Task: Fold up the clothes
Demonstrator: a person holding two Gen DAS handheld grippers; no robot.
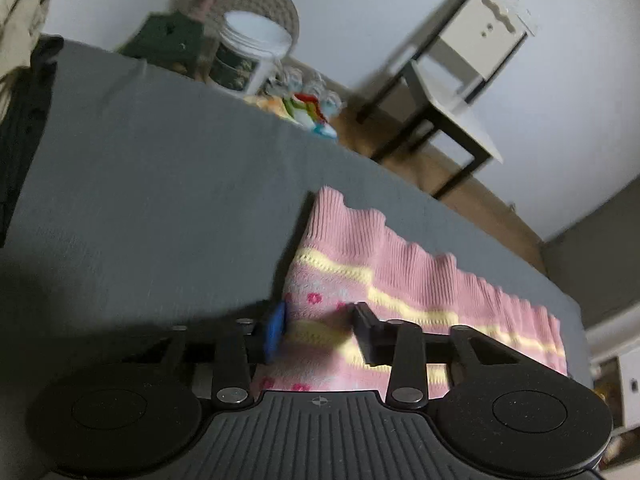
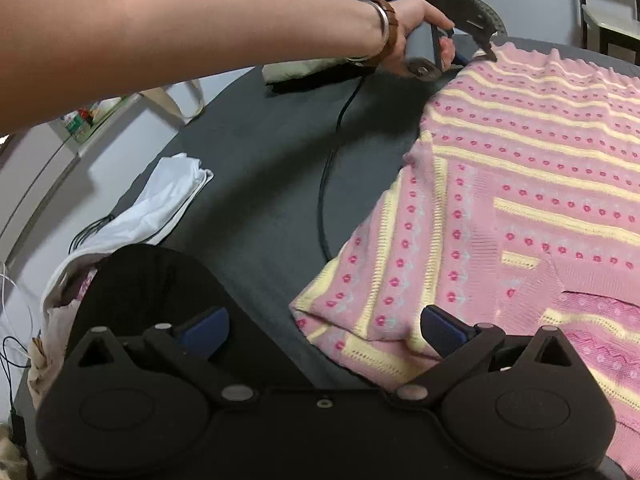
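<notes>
The right hand-held gripper [image 2: 324, 330] is spread wide over the near corner of the pink striped sweater [image 2: 520, 184], which lies flat on the grey bench [image 2: 260, 160]. At its far hem, the left hand-held gripper [image 1: 318, 328] straddles the knit, jaws apart.

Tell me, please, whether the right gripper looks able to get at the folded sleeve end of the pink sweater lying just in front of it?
Probably yes. The right gripper is open, and the sleeve end of the pink sweater lies flat on the grey table between its fingers, with nothing covering it.
</notes>
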